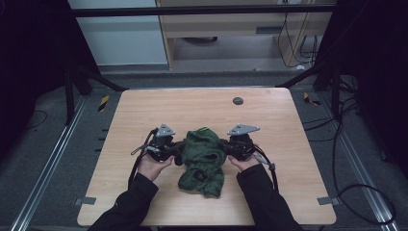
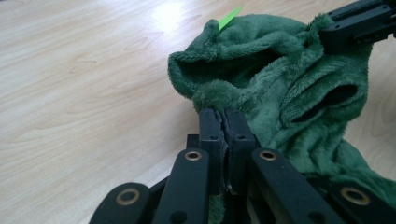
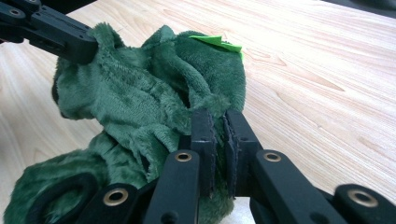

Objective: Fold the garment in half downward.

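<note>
The wooden counter [image 1: 202, 103] is seen from above, pale and square, with a small dark disc [image 1: 237, 100] set near its far edge.

A dark green fleece garment [image 1: 203, 161] is bunched at the near middle of the counter, between the 2 hands. Its upper part is lifted and stretched sideways; its lower part hangs down to the counter surface nearer the person. In the left gripper view the garment [image 2: 280, 88] is seen with 2 openings gaping, and a bright green tag [image 2: 230, 18] stands at its top edge. The same tag [image 3: 219, 43] is seen in the right gripper view, on the far side of the garment [image 3: 140, 102].

The left claw [image 1: 179, 147] is closed on a fold at the garment's left edge; in its own view [image 2: 223, 114] the pads are pressed together on the fleece.

The right claw [image 1: 223, 144] is closed on the garment's right edge; in its own view [image 3: 215, 116] fleece is pinched between the pads.

Each claw is held level, pointing inward toward the other.
</note>
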A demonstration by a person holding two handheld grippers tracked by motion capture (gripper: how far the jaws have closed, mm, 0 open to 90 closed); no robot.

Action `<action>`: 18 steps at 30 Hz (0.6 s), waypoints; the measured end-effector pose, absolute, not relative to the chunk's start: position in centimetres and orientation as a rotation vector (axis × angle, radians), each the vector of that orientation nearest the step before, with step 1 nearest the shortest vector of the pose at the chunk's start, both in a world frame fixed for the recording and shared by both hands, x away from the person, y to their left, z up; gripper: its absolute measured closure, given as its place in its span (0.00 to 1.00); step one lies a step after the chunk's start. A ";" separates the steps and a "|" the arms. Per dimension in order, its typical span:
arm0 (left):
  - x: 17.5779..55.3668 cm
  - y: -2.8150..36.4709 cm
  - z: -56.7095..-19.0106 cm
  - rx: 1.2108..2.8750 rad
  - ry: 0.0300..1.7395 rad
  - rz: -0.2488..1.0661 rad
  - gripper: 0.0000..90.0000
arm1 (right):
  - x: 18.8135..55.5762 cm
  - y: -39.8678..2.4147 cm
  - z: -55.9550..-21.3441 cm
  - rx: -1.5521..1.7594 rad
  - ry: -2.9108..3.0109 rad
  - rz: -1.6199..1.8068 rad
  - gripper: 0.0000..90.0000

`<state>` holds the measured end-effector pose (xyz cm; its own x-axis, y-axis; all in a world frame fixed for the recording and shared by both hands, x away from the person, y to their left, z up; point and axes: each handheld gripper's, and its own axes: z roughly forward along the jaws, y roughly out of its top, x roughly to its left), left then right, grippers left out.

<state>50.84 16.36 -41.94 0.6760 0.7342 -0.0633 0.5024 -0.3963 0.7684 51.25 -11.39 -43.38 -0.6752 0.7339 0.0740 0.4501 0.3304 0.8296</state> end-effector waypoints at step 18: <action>47.8 17.0 -42.2 2.108 0.926 0.349 0.97 | 48.7 -11.6 -43.7 1.005 2.325 1.283 0.93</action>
<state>47.82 17.03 -42.22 0.6952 0.7163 -0.0601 0.4991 -0.4207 0.7576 48.71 -11.56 -43.69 -0.7099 0.7010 0.0687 0.4319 0.3562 0.8286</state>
